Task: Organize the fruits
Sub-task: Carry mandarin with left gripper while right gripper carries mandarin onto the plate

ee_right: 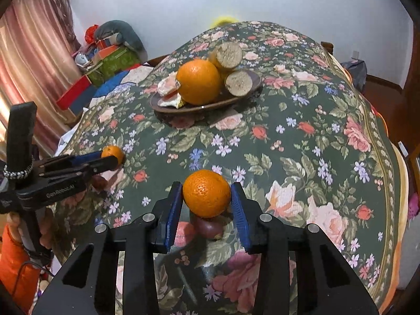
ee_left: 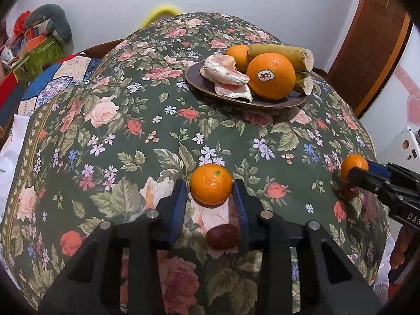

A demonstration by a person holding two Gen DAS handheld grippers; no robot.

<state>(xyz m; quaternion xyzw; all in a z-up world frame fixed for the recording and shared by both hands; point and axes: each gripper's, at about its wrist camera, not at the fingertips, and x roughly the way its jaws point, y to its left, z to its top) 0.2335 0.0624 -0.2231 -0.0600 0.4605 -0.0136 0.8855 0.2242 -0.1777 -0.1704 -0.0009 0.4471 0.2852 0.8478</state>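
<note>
Left claw [ee_left: 211,197] clamped on tangerine [ee_left: 211,188] low over tablecloth [ee_left: 131,120]; right claw [ee_right: 206,199] clamped on second tangerine [ee_right: 206,193]. You hold both ready for plate [ee_left: 199,85], judging by fruit there.

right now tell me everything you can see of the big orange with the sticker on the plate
The big orange is round, glossy and dimpled, unpeeled, with a small white oval sticker on its side. It sits at the near side of the dark brown plate, the largest fruit there. It rests against the cut sugarcane pieces behind it, with peeled pomelo segments beside it. No gripper touches it.
</note>
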